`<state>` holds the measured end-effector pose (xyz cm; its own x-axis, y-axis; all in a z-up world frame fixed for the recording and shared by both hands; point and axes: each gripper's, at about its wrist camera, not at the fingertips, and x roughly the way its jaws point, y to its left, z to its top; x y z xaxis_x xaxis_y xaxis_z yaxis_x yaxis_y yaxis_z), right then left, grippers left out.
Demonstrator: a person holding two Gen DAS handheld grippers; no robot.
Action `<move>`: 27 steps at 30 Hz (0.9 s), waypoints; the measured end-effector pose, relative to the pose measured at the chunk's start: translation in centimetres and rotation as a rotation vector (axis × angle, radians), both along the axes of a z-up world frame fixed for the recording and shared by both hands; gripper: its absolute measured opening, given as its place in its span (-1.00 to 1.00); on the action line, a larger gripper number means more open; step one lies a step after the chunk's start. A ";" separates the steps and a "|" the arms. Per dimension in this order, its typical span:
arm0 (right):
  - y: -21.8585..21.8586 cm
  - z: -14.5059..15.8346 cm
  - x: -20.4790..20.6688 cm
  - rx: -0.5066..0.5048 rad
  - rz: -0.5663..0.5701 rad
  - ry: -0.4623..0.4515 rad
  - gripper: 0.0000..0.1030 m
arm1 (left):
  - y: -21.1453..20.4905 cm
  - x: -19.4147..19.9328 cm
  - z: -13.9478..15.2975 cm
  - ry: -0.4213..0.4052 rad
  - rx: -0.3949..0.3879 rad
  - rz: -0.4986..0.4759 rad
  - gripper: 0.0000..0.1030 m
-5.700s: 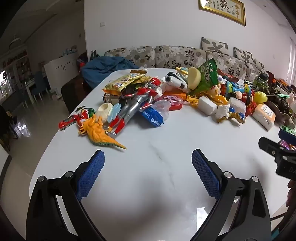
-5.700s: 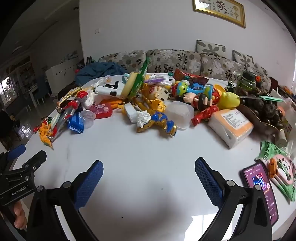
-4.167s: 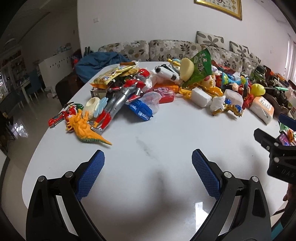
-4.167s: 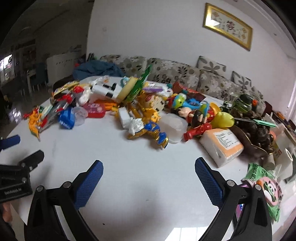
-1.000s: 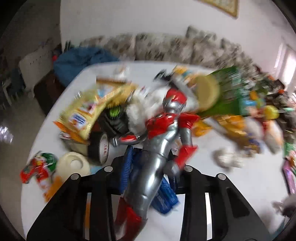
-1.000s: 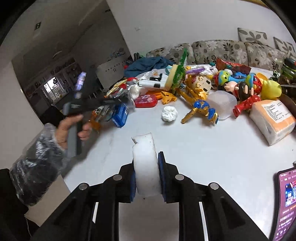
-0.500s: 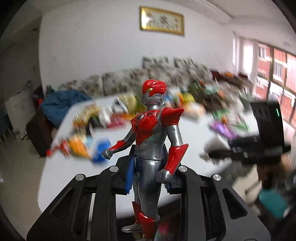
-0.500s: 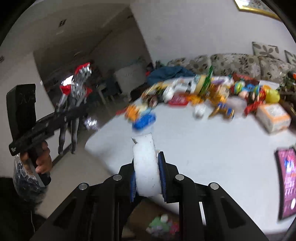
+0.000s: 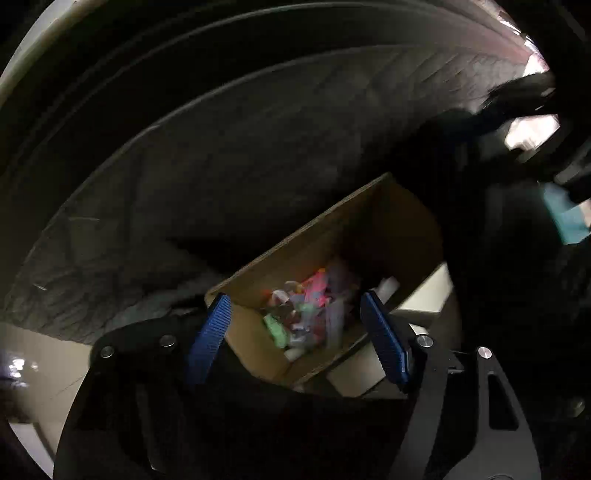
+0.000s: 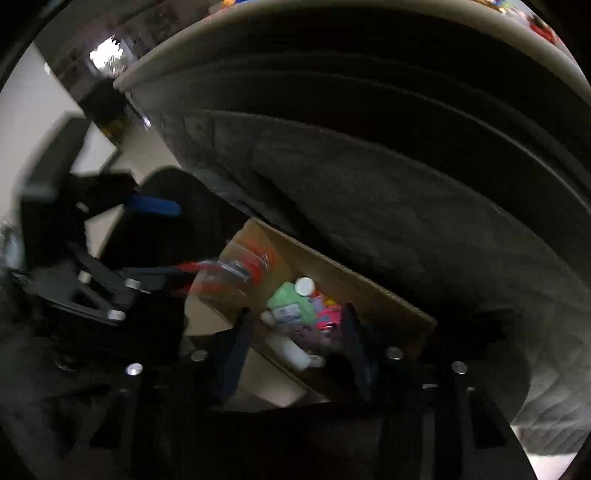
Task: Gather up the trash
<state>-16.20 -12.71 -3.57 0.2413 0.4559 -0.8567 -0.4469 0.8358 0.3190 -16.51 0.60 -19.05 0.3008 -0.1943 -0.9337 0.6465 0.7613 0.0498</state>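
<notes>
Hovering under the dark table underside point(image 9: 258, 129), left gripper point(image 9: 295, 328) and right gripper point(image 10: 295, 347) just spread apart, empty, above cardboard box point(image 9: 317, 229) of colourful trash point(image 9: 306, 314).

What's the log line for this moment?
left gripper: just opened, empty | right gripper: just opened, empty | cardboard box: below both, holds trash

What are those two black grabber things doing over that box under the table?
A person is clearing up, with a grabber in each hand. Both hang over a cardboard box on the floor beneath the table's edge, which already holds colourful bits. The left gripper and the right gripper have just been opening, with nothing between their fingers now. In the right view, a blurry red and silver toy sits at the box's rim, seemingly dropping in.
</notes>
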 end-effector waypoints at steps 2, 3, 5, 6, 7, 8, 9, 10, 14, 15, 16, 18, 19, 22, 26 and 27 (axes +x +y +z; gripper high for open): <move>-0.6 3.3 0.1 0.044 -0.017 -0.089 0.18 | 0.6 0.0 1.3 -0.019 -0.034 -0.024 0.45; -0.9 5.7 0.2 0.071 -0.025 -0.161 0.25 | 1.0 -0.3 2.2 -0.035 -0.056 -0.028 0.55; -1.2 9.9 1.1 0.144 -0.045 -0.286 0.34 | 1.7 -0.7 4.2 -0.063 -0.120 -0.025 0.58; -1.1 11.0 1.7 0.159 -0.061 -0.327 0.48 | 2.0 -0.5 5.1 -0.072 -0.151 -0.018 0.58; -0.9 11.8 2.4 0.160 -0.076 -0.361 0.56 | 2.4 -0.3 6.1 -0.083 -0.188 -0.001 0.59; -0.2 12.4 3.7 0.130 -0.095 -0.397 0.59 | 2.9 -0.2 6.9 -0.090 -0.225 0.020 0.60; 0.5 12.4 5.1 0.096 -0.108 -0.412 0.59 | 3.3 0.0 7.5 -0.092 -0.248 0.038 0.61; 1.3 12.2 6.4 0.082 -0.115 -0.409 0.59 | 3.7 0.3 8.2 -0.098 -0.275 0.068 0.62; 2.9 9.9 10.6 0.046 -0.145 -0.338 -0.11 | 5.1 0.6 11.1 -0.125 -0.369 0.156 0.62; 2.7 9.2 10.6 0.037 -0.140 -0.322 -0.17 | 5.7 0.7 12.1 -0.138 -0.383 0.174 0.62; 2.6 9.2 10.6 0.044 -0.139 -0.331 -0.18 | 6.3 0.7 13.1 -0.159 -0.397 0.191 0.62; 2.5 9.3 9.9 0.006 -0.131 -0.347 -0.19 | 6.4 1.2 14.5 -0.210 -0.399 0.213 0.63; 2.3 9.4 9.4 0.003 -0.130 -0.359 -0.19 | 6.6 1.7 15.7 -0.248 -0.398 0.224 0.71; 0.6 8.9 8.2 0.051 -0.157 -0.350 -0.19 | 6.2 4.5 18.2 -0.377 -0.353 0.262 0.75; -1.6 9.7 7.2 0.090 -0.209 -0.370 -0.19 | 5.2 11.5 20.0 -0.465 -0.308 0.344 0.75; -1.8 9.9 7.0 0.091 -0.215 -0.373 -0.19 | 5.3 13.3 20.1 -0.455 -0.308 0.355 0.75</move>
